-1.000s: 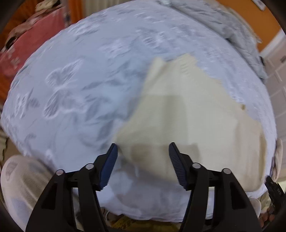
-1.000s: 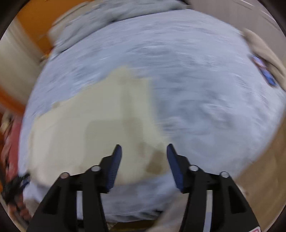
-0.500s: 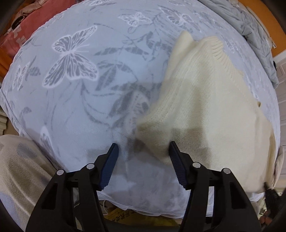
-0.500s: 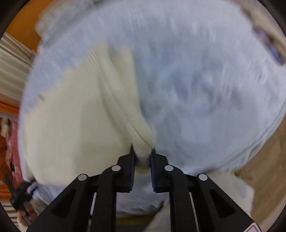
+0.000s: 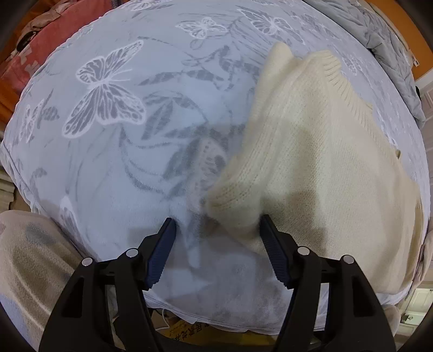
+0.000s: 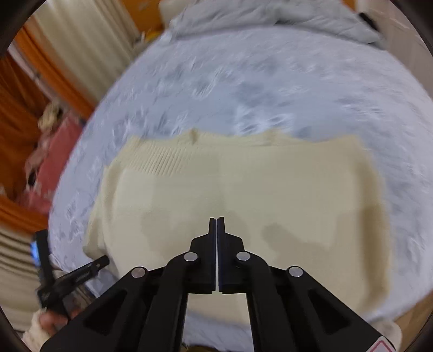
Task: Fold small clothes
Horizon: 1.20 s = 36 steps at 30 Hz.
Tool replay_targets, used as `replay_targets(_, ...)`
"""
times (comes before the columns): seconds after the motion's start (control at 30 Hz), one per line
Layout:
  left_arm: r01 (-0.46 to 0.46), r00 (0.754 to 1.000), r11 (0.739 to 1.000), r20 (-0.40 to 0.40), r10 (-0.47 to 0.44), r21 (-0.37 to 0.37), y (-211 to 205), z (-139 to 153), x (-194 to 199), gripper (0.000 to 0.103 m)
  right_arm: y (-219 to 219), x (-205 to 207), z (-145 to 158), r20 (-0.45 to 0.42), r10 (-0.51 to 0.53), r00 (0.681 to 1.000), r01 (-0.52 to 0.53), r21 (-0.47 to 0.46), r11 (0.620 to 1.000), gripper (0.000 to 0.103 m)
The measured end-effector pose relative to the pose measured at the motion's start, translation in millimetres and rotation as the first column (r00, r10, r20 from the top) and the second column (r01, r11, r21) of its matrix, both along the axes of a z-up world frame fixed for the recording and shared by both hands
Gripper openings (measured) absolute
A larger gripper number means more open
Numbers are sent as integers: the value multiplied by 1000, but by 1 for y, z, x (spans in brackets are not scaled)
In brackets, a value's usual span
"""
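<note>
A cream knitted sweater lies on a pale blue butterfly-print bedspread. In the left wrist view its near ribbed corner is bunched and lifted just ahead of my open left gripper, between the fingers but not pinched. In the right wrist view the sweater is spread wide below my right gripper, whose jaws are pressed together above it. I cannot see any cloth between them. The left gripper shows at that view's lower left.
A grey quilt is heaped at the bed's far side, also in the right wrist view. A red cushion lies off the bed's left. The bed's near edge is just below the left gripper. Orange curtains hang left.
My right gripper closed on the sweater's edge, carried it over, and now sits shut above the spread sweater. My left gripper stayed open and moved closer to the bunched corner.
</note>
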<state>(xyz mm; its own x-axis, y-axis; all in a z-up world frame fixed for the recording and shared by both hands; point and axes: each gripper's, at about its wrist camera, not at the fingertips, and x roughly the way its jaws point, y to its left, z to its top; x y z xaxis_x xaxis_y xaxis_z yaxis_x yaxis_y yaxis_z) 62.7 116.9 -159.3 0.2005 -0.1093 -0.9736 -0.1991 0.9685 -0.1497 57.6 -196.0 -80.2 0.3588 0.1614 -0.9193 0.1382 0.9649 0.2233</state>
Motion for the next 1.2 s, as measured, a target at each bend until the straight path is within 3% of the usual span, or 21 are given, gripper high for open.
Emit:
replay_targets(0.1, 11, 1000, 1000, 1, -11, -13, 2, -2, 2, 65, 10, 24, -67, -168, 10, 986, -19, -56, 998, 0)
replay_targets(0.13, 13, 1000, 1000, 2, -13, -18, 4, -3, 3, 65, 11, 26, -75, -128, 10, 992, -19, -70, 997, 0)
replay_targets(0.2, -6, 1000, 998, 4, 6, -65, 12, 1, 3, 66, 8, 26, -73, -136, -13, 991, 5, -58, 998, 0)
replay_targets(0.27, -52, 998, 983, 36, 59, -174, 23, 9, 5, 69, 9, 27, -74, -136, 5, 991, -15, -67, 998, 0)
replay_targets(0.33, -150, 984, 944, 44, 170, -294, 41, 8, 14, 85, 7, 22, -73, -134, 20, 991, -30, -71, 997, 0)
replay_targets(0.4, -202, 978, 918, -26, 206, -341, 45, -10, 27, 89, 6, 21, -73, -139, 8, 990, -16, -56, 998, 0)
replay_targets(0.47, -201, 979, 927, -32, 202, -318, 42, -15, 34, 89, 4, 20, -72, -142, 1, 990, -7, -45, 999, 0)
replay_targets(0.5, -178, 984, 942, -21, 179, -286, 36, -12, 38, 73, 6, 24, -72, -142, 3, 990, -9, -46, 999, 0)
replay_targets(0.53, -137, 990, 947, -1, 143, -290, 30, -8, 40, 49, 7, 22, -71, -141, 5, 990, -11, -47, 999, 0)
replay_targets(0.57, -100, 995, 942, -5, 104, -319, 24, -6, 43, 34, 9, 23, -70, -139, 5, 990, -12, -46, 999, 0)
replay_targets(0.63, -113, 992, 944, 13, 123, -310, 22, 9, 43, 26, 6, 22, -67, -124, -3, 992, 0, -24, 1000, 0)
replay_targets(0.7, -81, 990, 943, 84, 114, -323, 15, 39, 37, 23, -2, 16, -56, -86, -40, 996, 42, 25, 999, 1)
replay_targets(0.73, -45, 988, 945, 126, 91, -325, 8, 58, 34, 22, -10, 5, -45, -50, -69, 996, 72, 60, 996, 11)
replay_targets(0.77, -2, 984, 948, 166, 59, -320, -1, 76, 32, 21, -15, -3, -37, -26, -86, 996, 88, 78, 993, 13)
replay_targets(0.83, 123, 962, 952, 269, -45, -281, -36, 120, 26, 20, -34, -30, -16, 19, -128, 992, 124, 140, 982, 13)
replay_targets(0.9, 259, 919, 939, 358, -168, -225, -80, 155, 15, 19, -51, -52, -1, 47, -160, 986, 149, 190, 971, 13)
replay_targets(0.97, 397, 862, 900, 410, -297, -182, -134, 179, 5, 18, -76, -79, 16, 75, -203, 976, 183, 213, 960, 13)
replay_targets(1.07, 541, 788, 831, 426, -445, -133, -209, 181, -12, 18, -117, -117, 29, 87, -285, 955, 258, 236, 937, 17)
replay_targets(1.13, 591, 764, 799, 400, -507, -116, -245, 170, -18, 18, -141, -139, 30, 81, -333, 939, 304, 254, 918, 17)
replay_targets(1.2, 621, 755, 778, 340, -561, -97, -284, 139, -22, 18, -158, -159, 24, 65, -374, 925, 347, 253, 903, 17)
